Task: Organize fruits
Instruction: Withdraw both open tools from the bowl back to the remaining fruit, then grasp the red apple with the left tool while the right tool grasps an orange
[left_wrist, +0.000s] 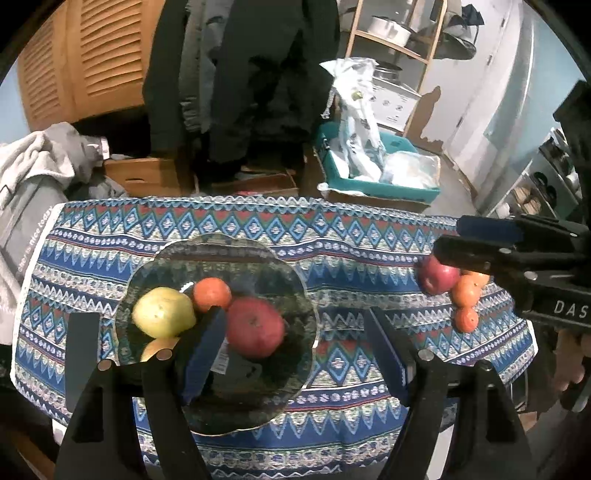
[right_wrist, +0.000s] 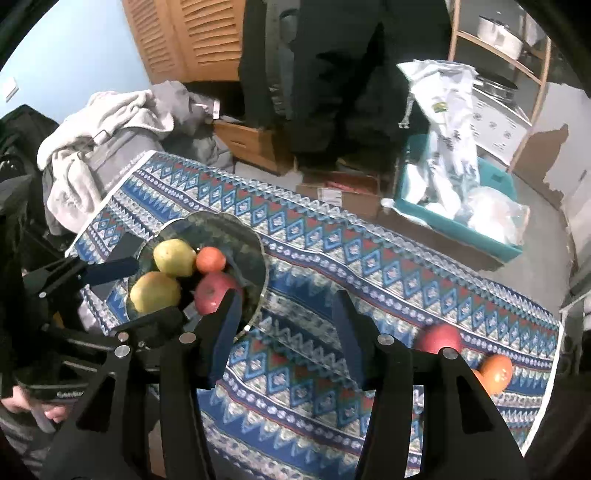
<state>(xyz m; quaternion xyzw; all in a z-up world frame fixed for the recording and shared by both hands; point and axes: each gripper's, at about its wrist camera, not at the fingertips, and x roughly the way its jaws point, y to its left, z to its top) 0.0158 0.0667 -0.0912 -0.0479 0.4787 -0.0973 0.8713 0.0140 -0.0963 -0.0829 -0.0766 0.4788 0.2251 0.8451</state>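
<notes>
Both claws (left_wrist: 295, 343) (right_wrist: 284, 332) agape above tablecloth (right_wrist: 314, 398)

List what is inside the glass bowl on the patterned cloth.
The glass bowl holds two yellow-green apples, a red apple and an orange. The left gripper's fingers hide part of the bowl's floor.

Domestic room, cluttered: louvred wooden doors (left_wrist: 85, 55), hanging coats (left_wrist: 240, 74), laundry pile (right_wrist: 110, 122), cardboard boxes (left_wrist: 147, 177), shelf (left_wrist: 399, 37) with pots, patterned tablecloth (left_wrist: 332, 236).
</notes>
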